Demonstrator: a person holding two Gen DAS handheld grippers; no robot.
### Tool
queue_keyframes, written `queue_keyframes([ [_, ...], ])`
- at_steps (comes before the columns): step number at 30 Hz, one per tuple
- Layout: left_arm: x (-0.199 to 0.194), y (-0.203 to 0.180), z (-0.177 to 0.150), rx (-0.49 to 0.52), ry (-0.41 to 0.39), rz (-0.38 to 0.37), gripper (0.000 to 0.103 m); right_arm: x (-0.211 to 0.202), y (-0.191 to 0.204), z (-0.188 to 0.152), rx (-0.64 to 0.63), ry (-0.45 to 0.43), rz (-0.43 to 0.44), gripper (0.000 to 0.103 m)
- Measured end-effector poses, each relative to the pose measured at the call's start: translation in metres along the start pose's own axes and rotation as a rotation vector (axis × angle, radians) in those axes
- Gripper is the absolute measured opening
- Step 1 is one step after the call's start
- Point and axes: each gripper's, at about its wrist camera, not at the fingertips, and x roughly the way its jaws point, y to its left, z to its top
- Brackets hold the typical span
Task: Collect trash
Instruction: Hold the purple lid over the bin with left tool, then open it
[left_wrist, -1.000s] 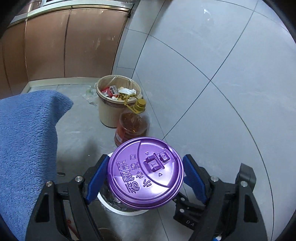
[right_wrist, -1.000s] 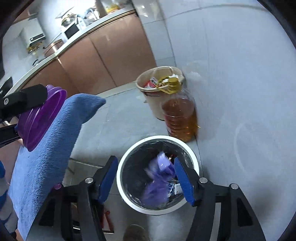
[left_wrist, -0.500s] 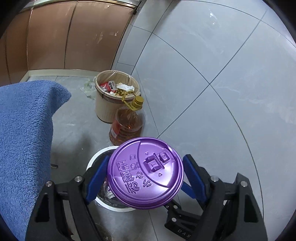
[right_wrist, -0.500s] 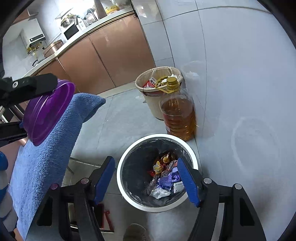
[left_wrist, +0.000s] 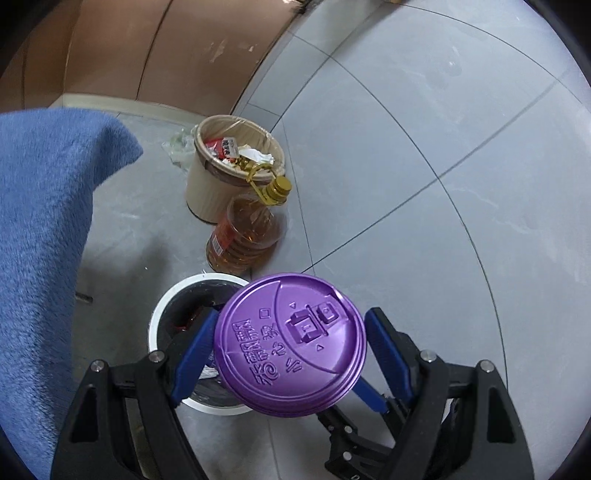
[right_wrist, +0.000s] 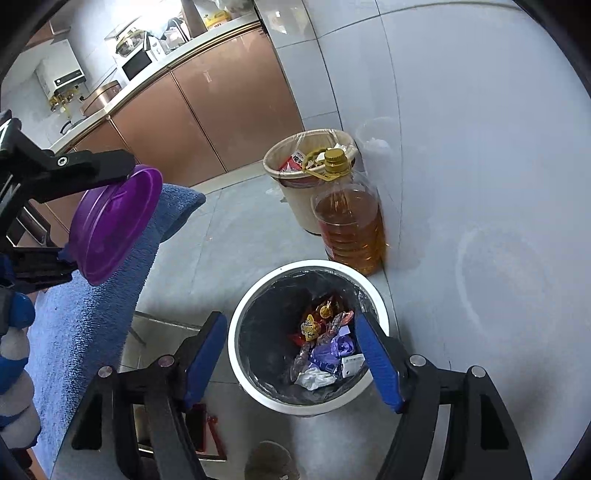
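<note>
Left gripper (left_wrist: 290, 345) clamps round purple plastic cup lid (left_wrist: 290, 345), above near rim of white round bin with black liner (right_wrist: 309, 338). Right gripper (right_wrist: 290, 356) empty, jaws opening over bin; wrappers (right_wrist: 325, 345) inside.

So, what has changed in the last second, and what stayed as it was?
A purple wrapper dropped from the right claw, whose jaws are opening, and lies in the bin. The left claw rolled, bringing the purple lid nearer the bin. Oil bottle and beige bin unchanged.
</note>
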Motion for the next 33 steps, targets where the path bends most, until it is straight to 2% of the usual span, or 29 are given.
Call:
queue_keyframes([
  [4,0.012,0.011,-0.001,-0.060,0.036,-0.016,0.080,0.006,0.001,-0.003,-0.005,0.018,0.003,0.071],
  [13,0.038,0.028,-0.003,-0.124,0.087,-0.030,0.080,0.010,-0.003,-0.008,0.004,0.033,-0.003,0.072],
  [22,0.045,0.035,-0.005,-0.081,0.064,0.024,0.078,0.021,-0.003,-0.015,0.012,0.059,0.002,0.072],
  [33,0.055,0.036,-0.010,-0.110,0.109,0.010,0.080,0.024,-0.003,-0.018,0.015,0.069,-0.005,0.072],
])
